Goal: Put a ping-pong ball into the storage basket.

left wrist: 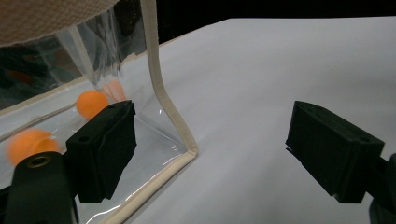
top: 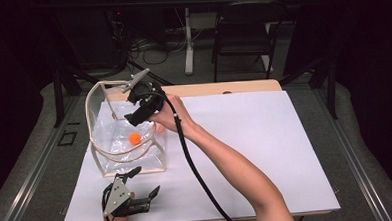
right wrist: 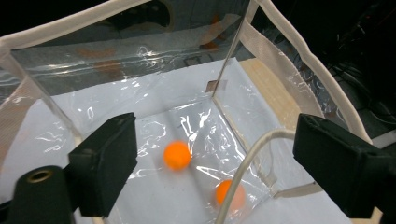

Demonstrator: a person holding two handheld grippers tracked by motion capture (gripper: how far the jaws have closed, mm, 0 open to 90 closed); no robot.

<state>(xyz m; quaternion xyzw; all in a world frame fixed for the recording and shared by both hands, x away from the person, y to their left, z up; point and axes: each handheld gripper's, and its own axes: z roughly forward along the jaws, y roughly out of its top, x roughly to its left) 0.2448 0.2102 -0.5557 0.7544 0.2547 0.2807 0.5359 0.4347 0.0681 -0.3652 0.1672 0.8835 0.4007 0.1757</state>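
A clear plastic bag [top: 100,125] with beige trim stands open on the white table [top: 265,137] at the left. An orange ball [top: 134,138] lies on its floor. In the right gripper view the ball [right wrist: 177,155] shows between the jaws, far below them, with a second orange shape [right wrist: 229,193] nearby behind the plastic; whether that is another ball or a reflection I cannot tell. My right gripper [top: 136,118] hangs over the bag's mouth, open and empty. My left gripper [top: 144,182] rests near the table's front edge, open, its left jaw beside the bag's front corner [left wrist: 189,151].
The bag's beige handle strap [right wrist: 243,172] curves across the lower right gripper view. The right gripper's black cable [top: 191,160] trails along the forearm. Bare white tabletop spreads right of the bag. A chair [top: 243,33] and a table leg [top: 187,41] stand beyond the far edge.
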